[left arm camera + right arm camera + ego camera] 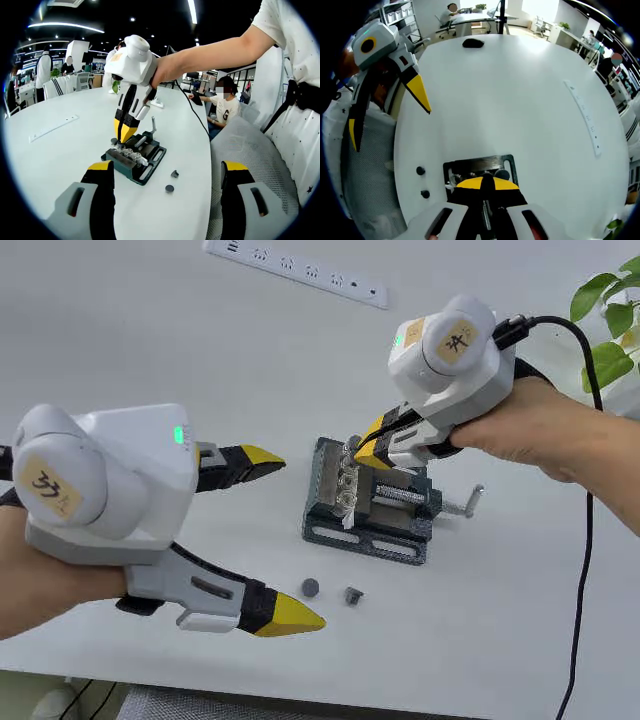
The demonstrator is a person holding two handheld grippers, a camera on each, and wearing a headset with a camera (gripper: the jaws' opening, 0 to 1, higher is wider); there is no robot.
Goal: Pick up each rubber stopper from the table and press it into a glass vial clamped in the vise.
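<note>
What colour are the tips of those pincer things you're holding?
The fingertips are bright yellow, on black fingers; the head view shows it best.

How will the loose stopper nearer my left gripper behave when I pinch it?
The stopper looks small and so probably light; a nudge from a jaw may skid it on the smooth table. It seems to sit flat on an end, so it likely won't roll unless tipped.
</note>
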